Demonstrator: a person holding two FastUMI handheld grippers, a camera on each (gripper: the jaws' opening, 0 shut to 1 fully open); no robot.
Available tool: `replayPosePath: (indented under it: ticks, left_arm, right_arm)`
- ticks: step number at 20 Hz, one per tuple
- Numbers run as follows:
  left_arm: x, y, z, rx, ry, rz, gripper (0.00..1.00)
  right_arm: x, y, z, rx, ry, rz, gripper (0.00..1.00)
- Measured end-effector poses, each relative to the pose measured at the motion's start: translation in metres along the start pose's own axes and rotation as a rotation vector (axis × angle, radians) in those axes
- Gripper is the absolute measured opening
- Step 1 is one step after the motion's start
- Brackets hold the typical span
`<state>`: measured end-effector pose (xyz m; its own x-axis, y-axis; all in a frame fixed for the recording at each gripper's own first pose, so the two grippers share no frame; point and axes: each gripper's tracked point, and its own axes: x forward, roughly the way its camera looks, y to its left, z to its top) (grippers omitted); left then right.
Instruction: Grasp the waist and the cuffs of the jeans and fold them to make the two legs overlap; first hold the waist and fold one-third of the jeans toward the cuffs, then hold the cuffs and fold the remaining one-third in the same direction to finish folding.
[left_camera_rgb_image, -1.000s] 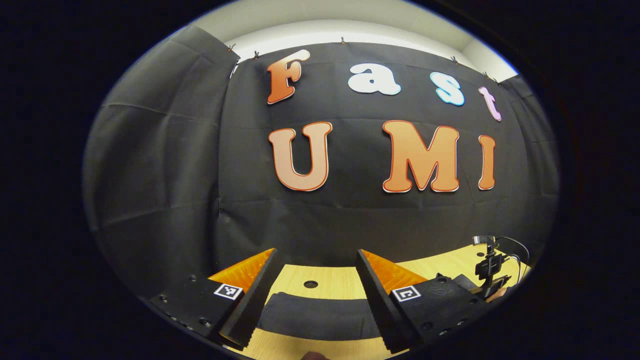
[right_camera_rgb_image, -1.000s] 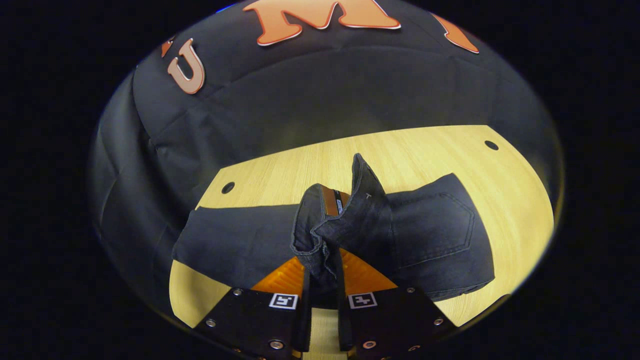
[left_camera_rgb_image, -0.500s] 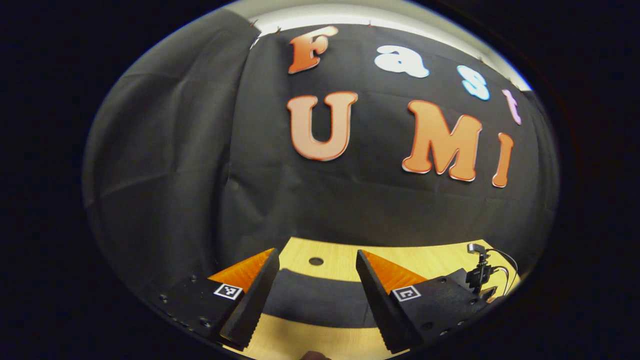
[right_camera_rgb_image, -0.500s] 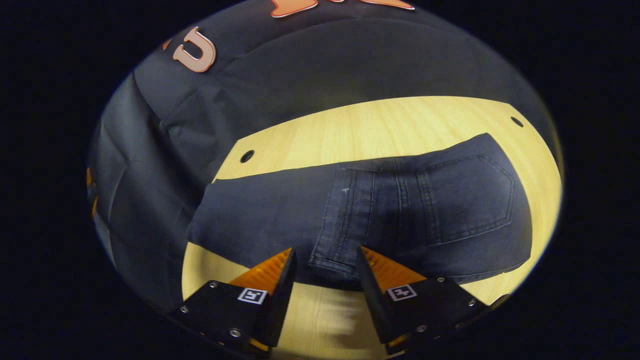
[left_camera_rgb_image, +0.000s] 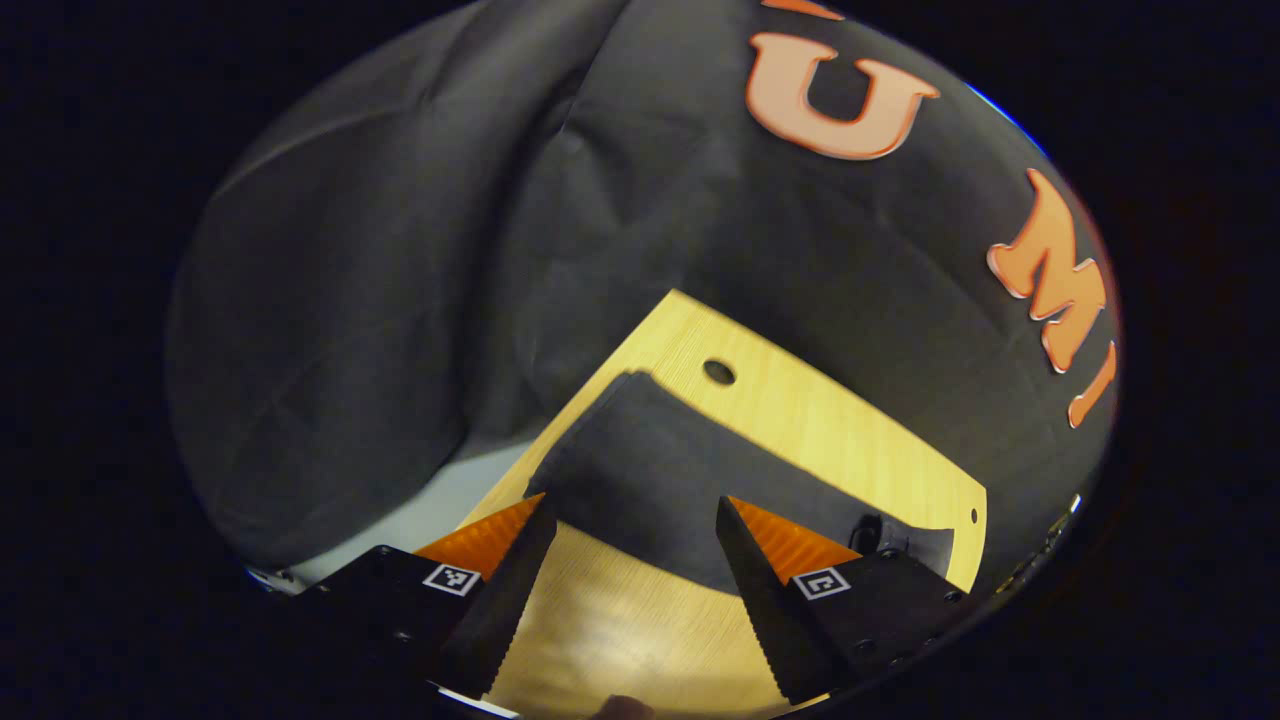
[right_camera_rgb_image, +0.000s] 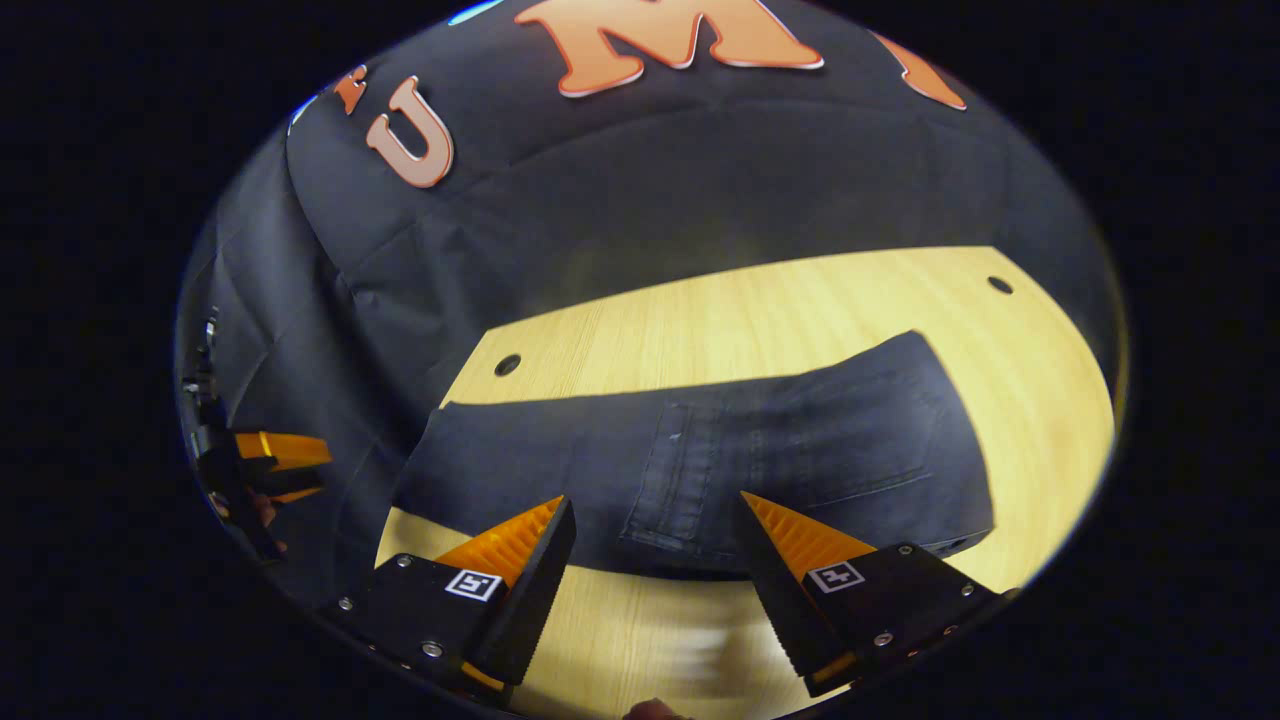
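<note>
Right gripper view has my right gripper (right_camera_rgb_image: 650, 520) hanging over the near edge of the desk (right_camera_rgb_image: 760, 320), its jaws spread wide with nothing between them. Just past the fingertips lie the jeans (right_camera_rgb_image: 700, 460), flat along the desk from side to side, apart from both fingers. The waist part is folded over onto the legs: a back pocket (right_camera_rgb_image: 850, 440) faces up toward the right end, and the waistband edge with its stitched seams (right_camera_rgb_image: 668, 480) sits near the middle, closest to me. The leg part runs on to the left, ending near a round hole (right_camera_rgb_image: 507, 364) in the desk's far left corner; another hole (right_camera_rgb_image: 999, 284) marks the far right corner. My left gripper (right_camera_rgb_image: 285, 462) shows far off at the left, in front of the booth's black cloth.

Left gripper view looks down at the left end of the desk (left_camera_rgb_image: 840, 430). My left gripper (left_camera_rgb_image: 630, 520) is also wide open and holds nothing. The cuff end of the jeans (left_camera_rgb_image: 660, 470) lies flat just beyond the fingertips, its corner near a desk hole (left_camera_rgb_image: 718, 372) and close to the desk's left edge.
</note>
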<state>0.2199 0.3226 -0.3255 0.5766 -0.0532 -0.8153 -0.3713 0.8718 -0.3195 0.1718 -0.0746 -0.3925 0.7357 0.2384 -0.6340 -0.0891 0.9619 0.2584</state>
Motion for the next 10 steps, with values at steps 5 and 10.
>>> replayPosePath:
  ticks: [5,10]
  left_arm:
    - [0.051,0.018,-0.016,-0.071,0.208,0.072,0.97]
    - [0.062,0.025,-0.022,-0.152,0.346,0.141,0.98]
  right_arm:
    - [-0.059,-0.042,0.031,0.036,-0.138,-0.108,0.97]
    - [-0.126,-0.094,0.043,0.079,-0.226,-0.232,0.98]
